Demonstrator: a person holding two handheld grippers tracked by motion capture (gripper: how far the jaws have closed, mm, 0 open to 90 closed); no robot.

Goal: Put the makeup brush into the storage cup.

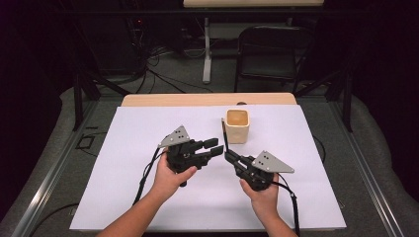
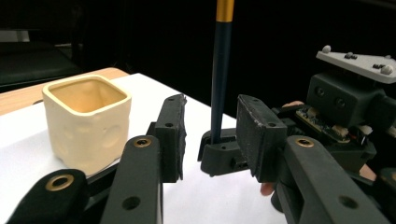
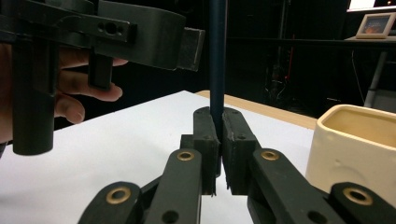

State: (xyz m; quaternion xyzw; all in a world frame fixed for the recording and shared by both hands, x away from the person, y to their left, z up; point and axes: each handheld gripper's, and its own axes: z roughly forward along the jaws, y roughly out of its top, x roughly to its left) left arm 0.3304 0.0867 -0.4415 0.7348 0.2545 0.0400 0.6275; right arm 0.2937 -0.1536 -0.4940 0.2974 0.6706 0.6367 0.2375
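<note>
Jaws on the right gripper are pinching the foot of a dark pencil and holding it upright just above the white table, while the left gripper is waiting beside it with its jaws standing wide, one on each side of the shaft in the left gripper view. This is looking like a handover or a two-handed steadying, with the cream cup sitting just beyond as the likely destination. Next, the open jaws would need to be closing squarely on the shaft above the other grip, without knocking it askew, or the right hand would be carrying it over the cup's mouth. The pencil is slim and dark blue-green with a gold band near its top; it should be slipping easily if gripped off-centre.
</note>
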